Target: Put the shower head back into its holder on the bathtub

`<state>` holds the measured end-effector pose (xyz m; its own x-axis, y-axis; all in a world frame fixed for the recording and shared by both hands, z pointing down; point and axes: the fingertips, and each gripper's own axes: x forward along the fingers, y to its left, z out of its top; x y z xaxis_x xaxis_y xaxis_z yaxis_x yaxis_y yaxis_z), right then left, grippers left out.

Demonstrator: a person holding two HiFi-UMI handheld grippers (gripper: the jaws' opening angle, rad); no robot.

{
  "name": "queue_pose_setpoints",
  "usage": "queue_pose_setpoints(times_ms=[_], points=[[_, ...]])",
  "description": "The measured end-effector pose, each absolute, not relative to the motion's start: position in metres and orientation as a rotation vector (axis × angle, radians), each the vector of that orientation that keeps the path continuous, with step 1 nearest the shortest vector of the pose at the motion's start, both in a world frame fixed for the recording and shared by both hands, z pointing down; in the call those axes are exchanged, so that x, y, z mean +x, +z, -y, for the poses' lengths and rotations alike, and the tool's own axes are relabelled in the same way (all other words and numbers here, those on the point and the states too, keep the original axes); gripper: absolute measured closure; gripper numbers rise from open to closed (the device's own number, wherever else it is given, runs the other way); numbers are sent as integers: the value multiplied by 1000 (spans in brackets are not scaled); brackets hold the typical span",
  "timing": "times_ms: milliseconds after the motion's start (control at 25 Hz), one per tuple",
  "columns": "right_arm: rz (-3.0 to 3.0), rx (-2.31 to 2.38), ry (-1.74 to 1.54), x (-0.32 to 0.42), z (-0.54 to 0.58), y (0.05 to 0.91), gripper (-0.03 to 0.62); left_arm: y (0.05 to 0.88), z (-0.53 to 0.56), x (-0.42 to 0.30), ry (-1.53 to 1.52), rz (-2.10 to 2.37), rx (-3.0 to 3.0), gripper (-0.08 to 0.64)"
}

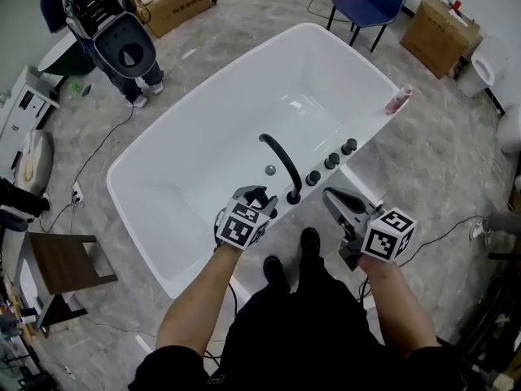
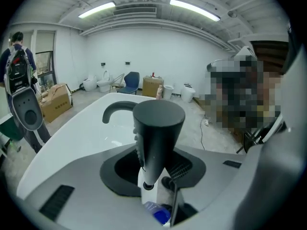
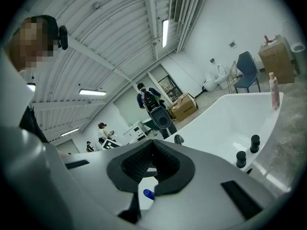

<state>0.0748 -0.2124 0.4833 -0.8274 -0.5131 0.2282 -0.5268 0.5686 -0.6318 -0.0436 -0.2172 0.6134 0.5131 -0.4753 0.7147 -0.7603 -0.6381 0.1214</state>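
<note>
The white bathtub (image 1: pixel 175 165) fills the middle of the floor, with a curved black spout (image 1: pixel 281 160) and three black knobs (image 1: pixel 331 162) along its near rim. The left tongs (image 2: pixel 153 169) are clamped on the black cone-shaped shower head (image 2: pixel 157 126), holding it upright over that rim just beside the spout's base. The right tongs (image 3: pixel 152 159) are closed on nothing, near the knobs. A pink bottle (image 1: pixel 398 99) lies on the far rim.
</note>
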Motion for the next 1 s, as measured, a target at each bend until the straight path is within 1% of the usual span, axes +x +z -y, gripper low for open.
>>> queue_pose_setpoints(times_ms=[600, 1000], points=[[2721, 899, 1202, 71, 205, 502, 575, 661, 197, -34, 1177, 667, 2308, 417], [2688, 871, 1230, 62, 200, 521, 575, 686, 191, -35, 1240, 614, 2284, 417]])
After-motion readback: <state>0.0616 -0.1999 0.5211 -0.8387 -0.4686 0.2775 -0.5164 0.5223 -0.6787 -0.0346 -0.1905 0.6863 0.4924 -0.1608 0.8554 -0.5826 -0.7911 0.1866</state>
